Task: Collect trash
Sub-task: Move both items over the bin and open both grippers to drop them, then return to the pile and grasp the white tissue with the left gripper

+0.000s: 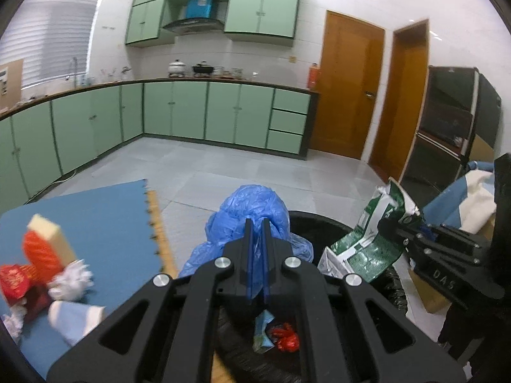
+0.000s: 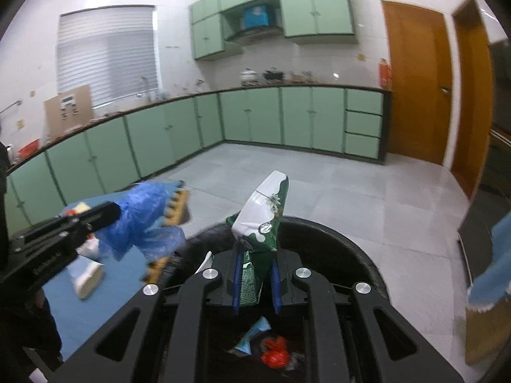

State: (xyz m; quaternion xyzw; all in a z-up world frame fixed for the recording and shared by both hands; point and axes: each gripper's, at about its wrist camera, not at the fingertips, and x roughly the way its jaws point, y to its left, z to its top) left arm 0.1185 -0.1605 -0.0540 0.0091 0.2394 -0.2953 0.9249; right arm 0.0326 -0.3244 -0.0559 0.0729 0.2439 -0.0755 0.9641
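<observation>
Here we stand in a kitchen with green cabinets [image 1: 175, 111], grey floor tiles and a blue mat [image 1: 105, 223] strewn with scraps. Our left claw [image 1: 257, 226] is clamped on a crumpled blue plastic bag [image 1: 252, 214]; our right claw [image 2: 255, 261] is clamped on a green-and-white wrapper [image 2: 265, 220]. Both tilt downward above the black bin [image 2: 351, 255], which holds red and blue trash.
</observation>
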